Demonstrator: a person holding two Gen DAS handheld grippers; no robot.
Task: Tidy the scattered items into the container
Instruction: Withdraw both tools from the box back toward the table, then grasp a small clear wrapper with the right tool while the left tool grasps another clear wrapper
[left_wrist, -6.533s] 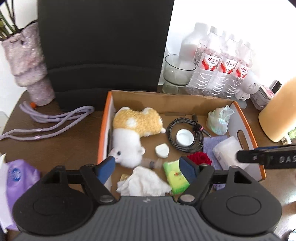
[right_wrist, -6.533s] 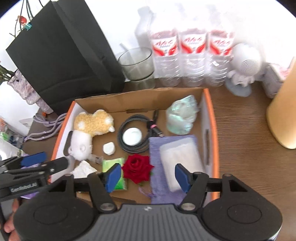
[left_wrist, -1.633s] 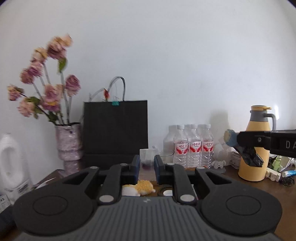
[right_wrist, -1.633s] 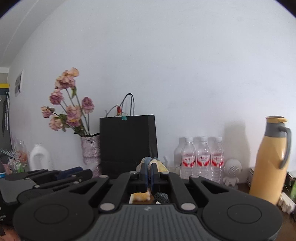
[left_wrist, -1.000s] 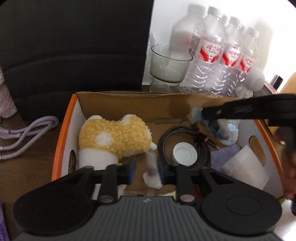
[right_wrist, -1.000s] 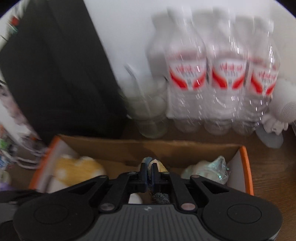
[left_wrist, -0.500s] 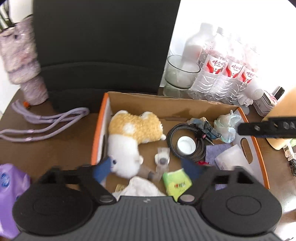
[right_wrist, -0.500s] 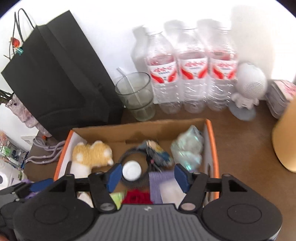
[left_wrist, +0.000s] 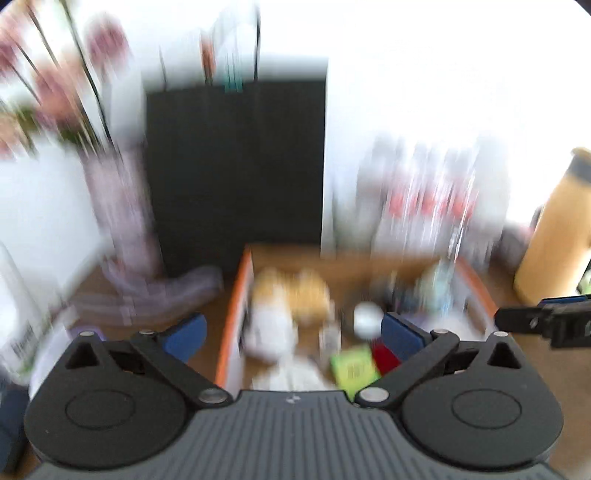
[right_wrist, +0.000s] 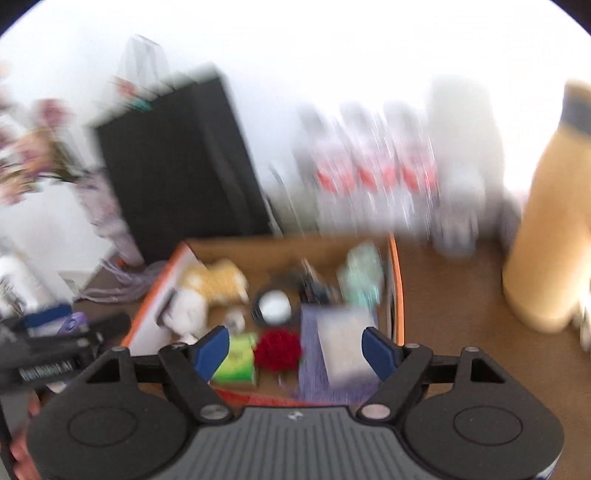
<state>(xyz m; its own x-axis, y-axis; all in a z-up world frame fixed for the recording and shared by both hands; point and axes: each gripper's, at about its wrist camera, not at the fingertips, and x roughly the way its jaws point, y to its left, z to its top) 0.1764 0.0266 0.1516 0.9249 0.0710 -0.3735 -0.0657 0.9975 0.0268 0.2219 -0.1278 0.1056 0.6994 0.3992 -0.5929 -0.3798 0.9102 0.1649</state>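
The orange-rimmed cardboard box (left_wrist: 236, 317) (right_wrist: 397, 280) holds a yellow-and-white plush toy (left_wrist: 291, 291) (right_wrist: 214, 284), a white cap in a cable coil (right_wrist: 274, 304), a red rose (right_wrist: 277, 349), a green packet (right_wrist: 236, 358) and a white pack on purple cloth (right_wrist: 343, 343). Both views are motion-blurred. My left gripper (left_wrist: 293, 332) hovers above the box's near edge. Its jaws are opening wide with nothing between the pads. My right gripper (right_wrist: 295, 349) hangs over the box's near right part, jaws also opening and holding nothing.
Behind the box stand a black paper bag (left_wrist: 236, 166), water bottles (left_wrist: 424, 206) and a flower vase (left_wrist: 118, 206). A yellow flask (right_wrist: 546, 229) stands to the right. A purple cord (left_wrist: 155, 295) and a white bottle (left_wrist: 18, 314) lie to the left.
Both grippers were shut on small things a second ago and let them go into the box. Since then both have drawn back and up, with their jaws spreading wider.
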